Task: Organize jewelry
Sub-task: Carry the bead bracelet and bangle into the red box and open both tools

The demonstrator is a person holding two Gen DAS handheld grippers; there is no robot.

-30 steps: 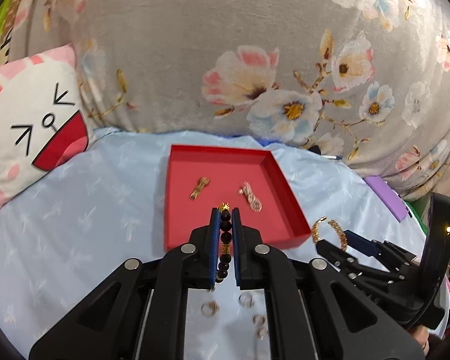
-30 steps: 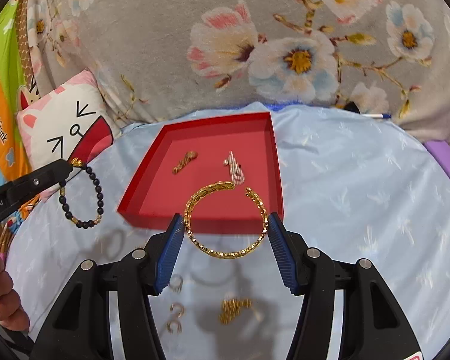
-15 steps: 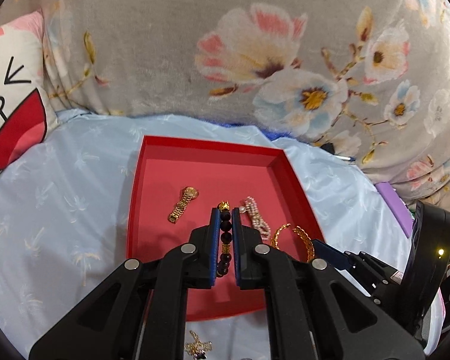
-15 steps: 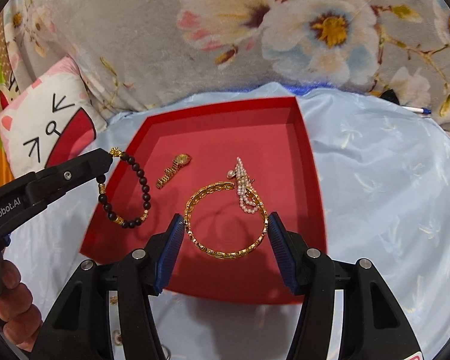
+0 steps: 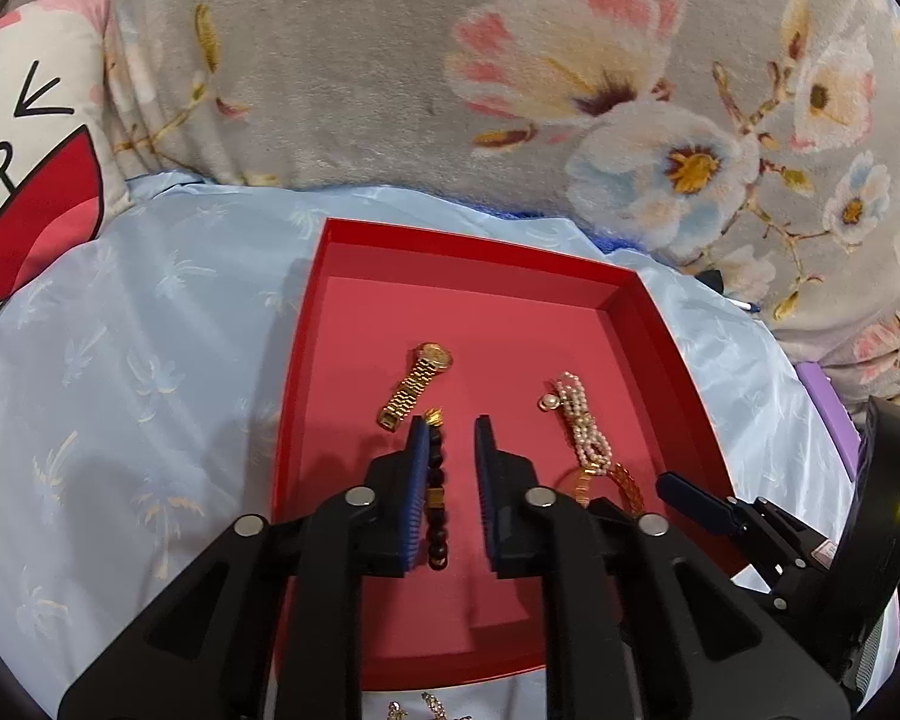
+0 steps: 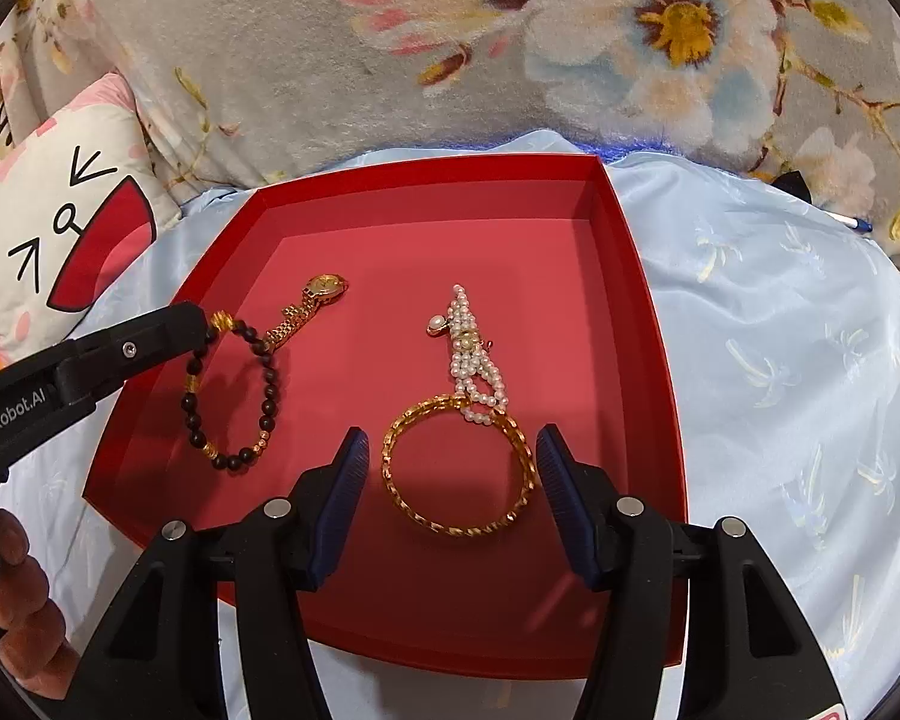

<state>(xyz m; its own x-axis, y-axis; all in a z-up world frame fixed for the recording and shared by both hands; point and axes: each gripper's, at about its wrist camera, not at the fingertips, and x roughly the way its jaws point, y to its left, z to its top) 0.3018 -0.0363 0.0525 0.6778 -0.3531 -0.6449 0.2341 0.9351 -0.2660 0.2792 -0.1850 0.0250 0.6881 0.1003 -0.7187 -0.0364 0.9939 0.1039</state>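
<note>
The bead bracelet (image 6: 231, 396) hangs inside the red tray (image 6: 630, 276), just beside the gold watch (image 6: 306, 312) and close over the tray floor; whether its lowest beads touch cannot be told. The left gripper (image 5: 450, 474) has its jaws opening: in its own view the beads lie against the left pad while the right pad stands clear, so the pinch is off. The gold bangle (image 6: 459, 468) sits between the right gripper (image 6: 453, 480) pads, over the tray's near half, its far edge overlapping the pearl bracelet (image 6: 471, 360). Those jaws stand wide, and a sliver of gap shows on each side, so they seem parted rather than clamped.

Handling, as a judgement: the bead bracelet is light and limp, likely strung on cord, so it will slump into a heap and is best pinched across 1 or 2 beads. The bangle is stiff, smooth and probably slippery; a hold across its width or on 1 side of the rim suits it. The pearls look delicate and could snag.

Hard to see: from the left view the bangle is mostly hidden behind the gripper frame. A few small gold pieces (image 5: 432, 708) on the blue sheet (image 5: 120, 360) are cut off at the bottom edge. Fingers (image 6: 18, 600) of the person show at the lower left.
</note>
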